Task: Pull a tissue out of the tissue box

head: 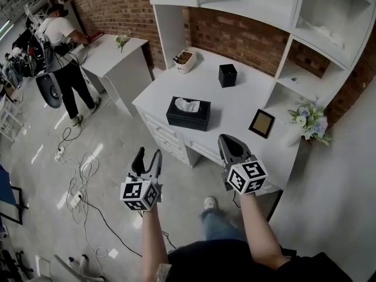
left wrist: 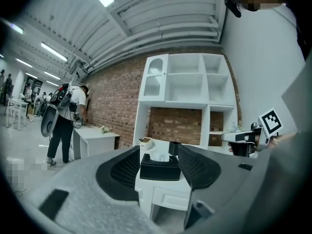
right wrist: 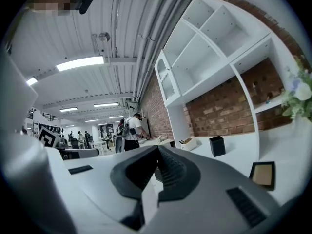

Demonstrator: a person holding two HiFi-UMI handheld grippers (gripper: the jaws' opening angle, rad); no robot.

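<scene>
A black tissue box (head: 188, 116) with a white tissue (head: 187, 105) sticking out of its top stands near the front left of the white desk (head: 238, 104). My left gripper (head: 148, 155) hangs over the floor in front of the desk, open and empty. In the left gripper view the tissue box (left wrist: 160, 169) shows between the spread jaws of the left gripper (left wrist: 158, 152), well ahead of them. My right gripper (head: 225, 139) hovers at the desk's front edge, right of the box, shut on nothing. The right gripper (right wrist: 157, 149) has its jaws pressed together in its own view.
On the desk stand a black cube (head: 227, 75), a white basket (head: 185, 60), a picture frame (head: 261, 123) and a vase of flowers (head: 306, 121). White shelves (head: 258, 2) rise behind. A person (head: 61, 46) stands at another desk far left. Cables (head: 76, 178) lie on the floor.
</scene>
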